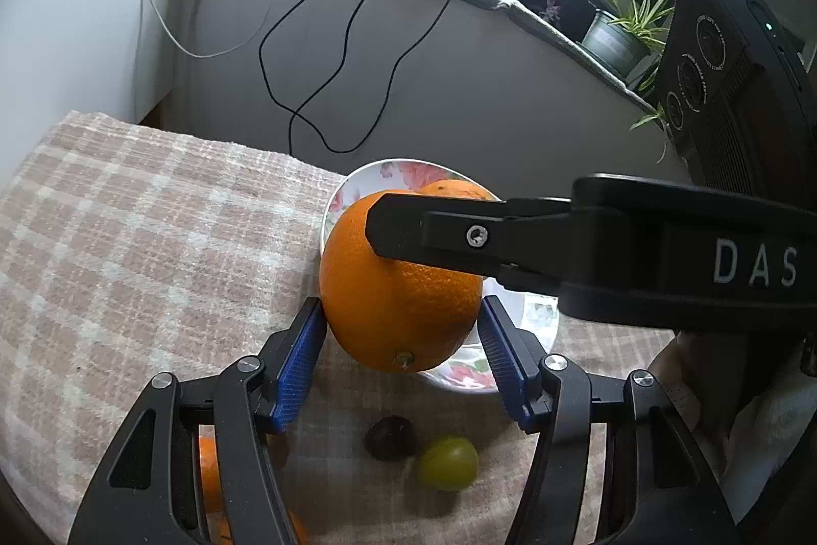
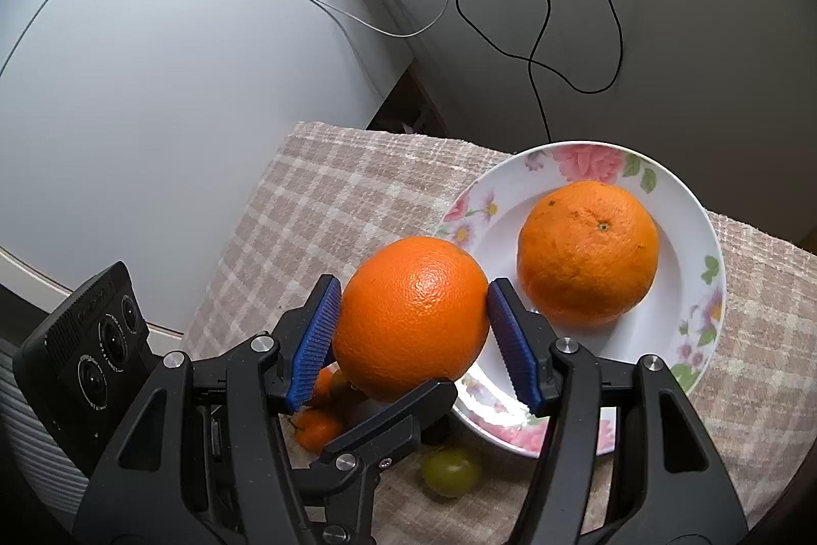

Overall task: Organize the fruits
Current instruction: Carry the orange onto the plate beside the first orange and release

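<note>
One large orange (image 1: 401, 289) (image 2: 413, 315) is held by both grippers at once, crosswise. My left gripper (image 1: 402, 310) is shut on it, blue pads pressing its two sides. My right gripper (image 2: 414, 289) is shut on the same orange; one of its black fingers (image 1: 434, 233) lies across the fruit's top in the left wrist view. A left finger (image 2: 393, 422) shows under the orange in the right wrist view. The orange hangs over the near left rim of a flowered white plate (image 2: 715, 238) (image 1: 352, 182). A second orange (image 2: 587, 254) (image 1: 449, 187) lies on the plate.
A checked beige cloth (image 1: 127, 238) covers the table. On it, near me, lie a green round fruit (image 1: 449, 463) (image 2: 452, 471), a dark fruit (image 1: 389, 437) and small tangerines (image 2: 316, 430). Cables hang on the wall behind; a potted plant (image 1: 618, 34) stands far right.
</note>
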`<state>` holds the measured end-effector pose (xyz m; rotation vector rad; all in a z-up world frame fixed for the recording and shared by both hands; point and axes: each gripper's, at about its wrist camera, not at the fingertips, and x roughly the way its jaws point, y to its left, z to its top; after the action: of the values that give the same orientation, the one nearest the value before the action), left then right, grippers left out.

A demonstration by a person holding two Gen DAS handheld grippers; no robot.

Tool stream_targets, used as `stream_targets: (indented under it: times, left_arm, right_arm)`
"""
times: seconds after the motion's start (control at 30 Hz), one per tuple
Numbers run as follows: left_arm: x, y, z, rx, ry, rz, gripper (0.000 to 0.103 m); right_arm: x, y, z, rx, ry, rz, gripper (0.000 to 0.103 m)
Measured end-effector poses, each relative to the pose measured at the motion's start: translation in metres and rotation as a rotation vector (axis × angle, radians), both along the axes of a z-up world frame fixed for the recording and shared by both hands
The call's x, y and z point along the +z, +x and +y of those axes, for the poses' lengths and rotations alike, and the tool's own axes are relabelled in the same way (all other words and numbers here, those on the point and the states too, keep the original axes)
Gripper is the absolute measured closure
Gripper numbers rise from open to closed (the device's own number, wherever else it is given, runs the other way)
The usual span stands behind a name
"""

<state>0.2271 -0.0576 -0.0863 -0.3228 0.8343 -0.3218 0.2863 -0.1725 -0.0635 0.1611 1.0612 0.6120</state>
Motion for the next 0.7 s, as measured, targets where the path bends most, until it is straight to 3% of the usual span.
stream_targets:
  times: [0.4,0.7]
  left_arm:
    - [-0.002,0.011,-0.008,0.012,0.017,0.001,0.042]
    - [-0.002,0.014,-0.011,-0.002,0.039,0.006,0.042]
  right_arm:
    - [-0.005,0.008,-0.001,-0.032,-0.015,0.008,0.039]
    - [0.009,-0.001,0.012,-0.005,-0.109,-0.086,0.033]
